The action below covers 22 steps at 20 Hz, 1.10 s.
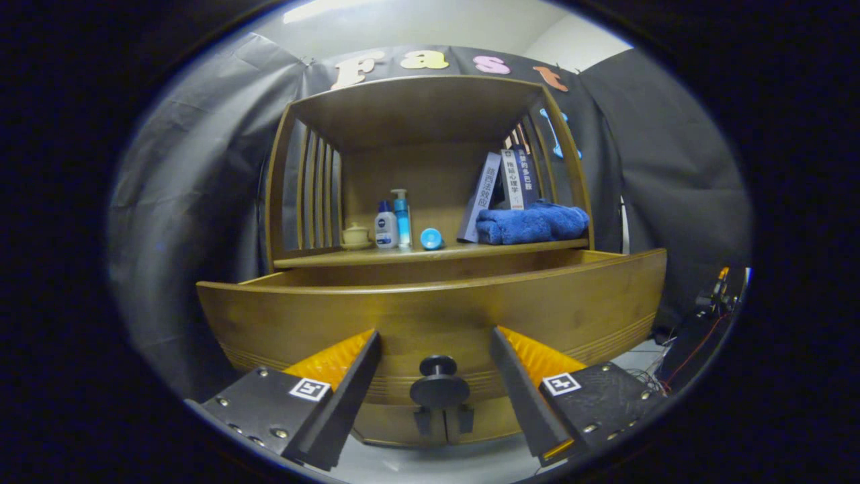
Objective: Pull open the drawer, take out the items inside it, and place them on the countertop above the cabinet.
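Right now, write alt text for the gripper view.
The open gripper frames the black knob of a pulled-out wooden drawer. On the countertop beyond stand a cup, two bottles, books and a blue towel.

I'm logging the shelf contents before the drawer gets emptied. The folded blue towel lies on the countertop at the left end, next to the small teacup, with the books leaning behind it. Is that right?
Not quite. In the gripper view the blue towel lies at the right end of the countertop, far from the teacup at the left. The books do lean behind it. The gripper is open, its fingers either side of the drawer knob.
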{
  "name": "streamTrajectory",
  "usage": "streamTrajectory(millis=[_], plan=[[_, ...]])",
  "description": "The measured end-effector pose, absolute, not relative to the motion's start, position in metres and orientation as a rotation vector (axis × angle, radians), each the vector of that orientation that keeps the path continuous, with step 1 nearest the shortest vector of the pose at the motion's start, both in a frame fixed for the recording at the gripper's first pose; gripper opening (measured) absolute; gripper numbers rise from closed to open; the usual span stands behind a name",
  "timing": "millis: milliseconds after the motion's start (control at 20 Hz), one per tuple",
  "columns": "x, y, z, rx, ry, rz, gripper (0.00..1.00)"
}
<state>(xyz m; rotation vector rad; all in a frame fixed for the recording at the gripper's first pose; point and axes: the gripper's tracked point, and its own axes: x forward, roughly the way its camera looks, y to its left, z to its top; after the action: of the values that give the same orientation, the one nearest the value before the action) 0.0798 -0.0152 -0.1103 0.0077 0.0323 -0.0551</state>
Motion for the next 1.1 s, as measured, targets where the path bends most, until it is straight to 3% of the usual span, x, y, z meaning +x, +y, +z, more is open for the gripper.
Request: streamTrajectory(millis=[650, 1100], plan=[[0.181, -0.003, -0.123, 0.026, 0.033, -0.062, 0.99], [0.213, 0.001, -0.125, 0.063, -0.007, -0.065, 0.99]])
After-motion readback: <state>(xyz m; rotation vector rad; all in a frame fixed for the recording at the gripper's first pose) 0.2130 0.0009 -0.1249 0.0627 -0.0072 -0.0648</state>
